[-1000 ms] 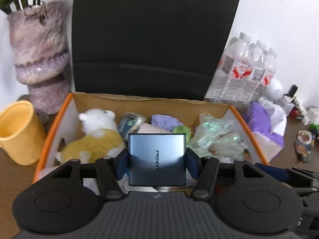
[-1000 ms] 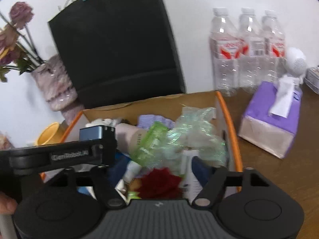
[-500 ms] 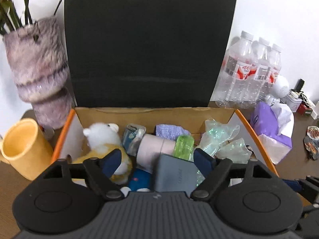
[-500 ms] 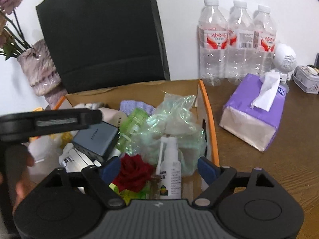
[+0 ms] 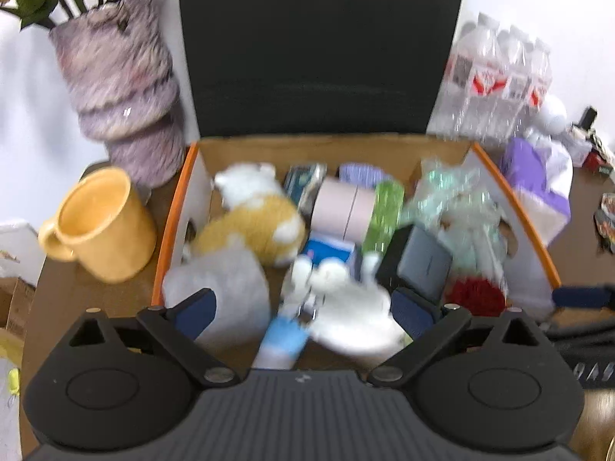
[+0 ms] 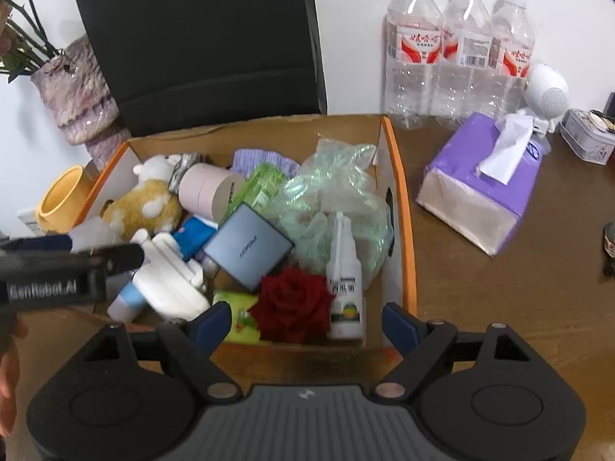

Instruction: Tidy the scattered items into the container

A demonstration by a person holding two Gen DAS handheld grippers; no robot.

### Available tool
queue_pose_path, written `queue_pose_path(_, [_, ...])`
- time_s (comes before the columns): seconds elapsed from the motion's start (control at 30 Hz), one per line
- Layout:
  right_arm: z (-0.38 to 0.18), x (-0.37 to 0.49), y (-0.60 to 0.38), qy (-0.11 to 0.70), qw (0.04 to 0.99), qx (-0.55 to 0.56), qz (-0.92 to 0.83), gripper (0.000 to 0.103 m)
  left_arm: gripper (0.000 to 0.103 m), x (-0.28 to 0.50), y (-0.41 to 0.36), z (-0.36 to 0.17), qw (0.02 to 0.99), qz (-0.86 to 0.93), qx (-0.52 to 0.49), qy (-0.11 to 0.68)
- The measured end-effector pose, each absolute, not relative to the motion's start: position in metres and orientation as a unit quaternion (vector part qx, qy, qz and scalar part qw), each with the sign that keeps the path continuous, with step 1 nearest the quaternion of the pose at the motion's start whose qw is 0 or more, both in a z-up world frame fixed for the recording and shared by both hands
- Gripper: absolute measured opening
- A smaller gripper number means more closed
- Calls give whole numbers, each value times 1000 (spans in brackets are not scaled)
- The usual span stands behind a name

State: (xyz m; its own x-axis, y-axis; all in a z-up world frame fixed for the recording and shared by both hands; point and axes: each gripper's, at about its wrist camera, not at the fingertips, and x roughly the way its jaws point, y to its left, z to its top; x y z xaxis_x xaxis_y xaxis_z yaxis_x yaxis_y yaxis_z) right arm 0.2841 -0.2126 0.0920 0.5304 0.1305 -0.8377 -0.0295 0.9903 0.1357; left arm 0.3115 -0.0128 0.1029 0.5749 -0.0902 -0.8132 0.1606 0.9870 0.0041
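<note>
An orange-edged cardboard box [image 6: 399,176] holds several items: a grey PISEN power bank [image 6: 248,247], a plush toy [image 6: 144,201], a pink cylinder [image 6: 209,192], a red rose [image 6: 294,303], a white spray bottle [image 6: 344,276] and green plastic wrap [image 6: 334,196]. The power bank also lies in the box in the left wrist view [image 5: 423,265]. My left gripper [image 5: 303,309] is open and empty above the box's near side. My right gripper [image 6: 305,324] is open and empty at the box's near right corner.
A yellow mug [image 5: 100,223] and a furry purple vase [image 5: 123,84] stand left of the box. A black bag [image 6: 200,42] stands behind it. Water bottles [image 6: 457,50], a purple tissue box [image 6: 480,184] and a small tin [image 6: 588,138] are on the right.
My left gripper opened and let the power bank drop into the box, then drew back. My right gripper rose and pulled back, staying open.
</note>
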Motion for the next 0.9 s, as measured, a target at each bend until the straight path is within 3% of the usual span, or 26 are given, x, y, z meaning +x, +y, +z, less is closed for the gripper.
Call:
queue_pose_path(0.53, [106,237,-209,520,851,46,60,86,100,250,2,110,867,-59,60,491])
queue_pose_path(0.9, [105,187,-204,490,866,52,79,90,100,195,2,126,893,-62,43,444])
